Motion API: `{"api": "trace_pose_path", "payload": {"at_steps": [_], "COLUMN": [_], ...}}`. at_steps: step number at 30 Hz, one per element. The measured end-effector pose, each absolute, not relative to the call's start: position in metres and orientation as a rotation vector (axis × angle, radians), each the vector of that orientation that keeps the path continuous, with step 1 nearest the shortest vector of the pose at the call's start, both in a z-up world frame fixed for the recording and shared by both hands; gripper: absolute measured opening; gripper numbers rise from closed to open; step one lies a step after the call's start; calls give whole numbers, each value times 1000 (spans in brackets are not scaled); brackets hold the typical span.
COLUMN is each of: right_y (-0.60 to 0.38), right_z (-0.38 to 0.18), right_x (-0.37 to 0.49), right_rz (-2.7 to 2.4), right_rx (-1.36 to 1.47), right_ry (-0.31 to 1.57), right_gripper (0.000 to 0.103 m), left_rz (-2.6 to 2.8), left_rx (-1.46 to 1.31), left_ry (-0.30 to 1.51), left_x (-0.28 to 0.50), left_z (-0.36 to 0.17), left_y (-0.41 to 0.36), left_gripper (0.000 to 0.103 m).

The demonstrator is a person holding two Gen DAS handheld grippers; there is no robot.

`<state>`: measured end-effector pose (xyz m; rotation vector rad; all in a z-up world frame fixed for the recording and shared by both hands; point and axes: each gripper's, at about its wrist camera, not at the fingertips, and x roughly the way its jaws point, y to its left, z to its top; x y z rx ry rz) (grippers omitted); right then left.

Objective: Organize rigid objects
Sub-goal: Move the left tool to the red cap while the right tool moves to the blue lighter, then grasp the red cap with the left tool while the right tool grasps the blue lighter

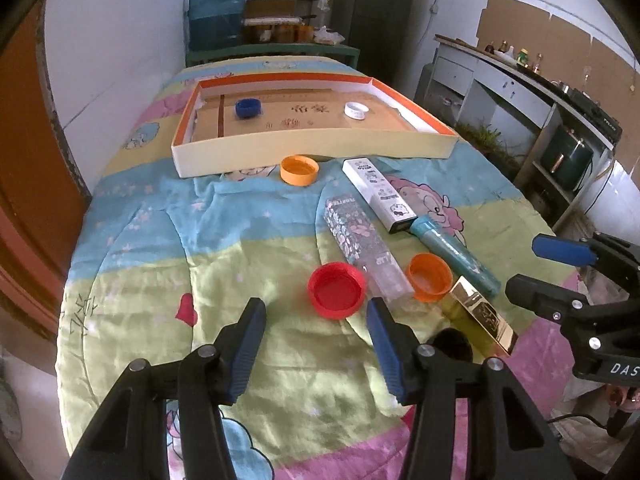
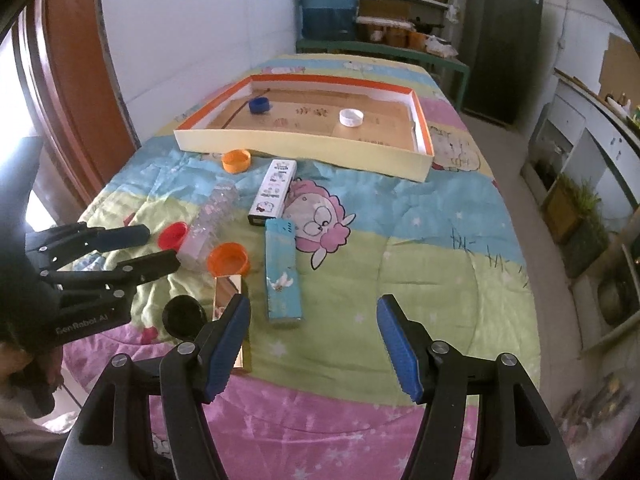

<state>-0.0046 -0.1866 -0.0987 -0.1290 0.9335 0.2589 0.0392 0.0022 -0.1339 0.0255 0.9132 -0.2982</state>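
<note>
My left gripper is open and empty, just short of a red cap on the quilt. Beside the cap lie a clear patterned case, an orange cap, a gold box, a teal case and a white cartoon box. Another orange cap lies by the shallow box, which holds a blue cap and a white cap. My right gripper is open and empty, right of the teal case and gold box.
A black round lid lies near the gold box. The table's edges drop off left and right. A brown door stands at the left, shelves and a water jug behind, a counter at the right.
</note>
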Motion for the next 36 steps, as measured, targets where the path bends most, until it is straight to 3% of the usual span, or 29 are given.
{"api": "trace_pose_path", "payload": {"at_steps": [8,12,17,19,27,30,36], "right_y": [-190,-186,-182,-182,-164,-157,-154], "right_z": [-112,-119,-124,-124,-126,-126,-127], "right_x": [3,5,10,13,28,35,43], "right_rz": [251,273,287,292,349,378,405], "right_rx": [-145,-163,-176,-176,-261,-270,-249], "right_ry": [964,979,983,985,972,973,974], "right_gripper": [67,67,66,56,37,24,22], "left_rz": [-313,-309,-308,-308,-315,-321,-326], "left_rx": [45,39,17,13,13,3,-12], "left_ry": [884,880,885,884,885,885,885], "left_x": [48,53,57,59,64,66,69], "left_z": [-137,-137,-137,-137,-137,-137,-137], "left_y": [0,4,8,9,7,8,9], "left_gripper": [51,39,32,31,31,31,30]}}
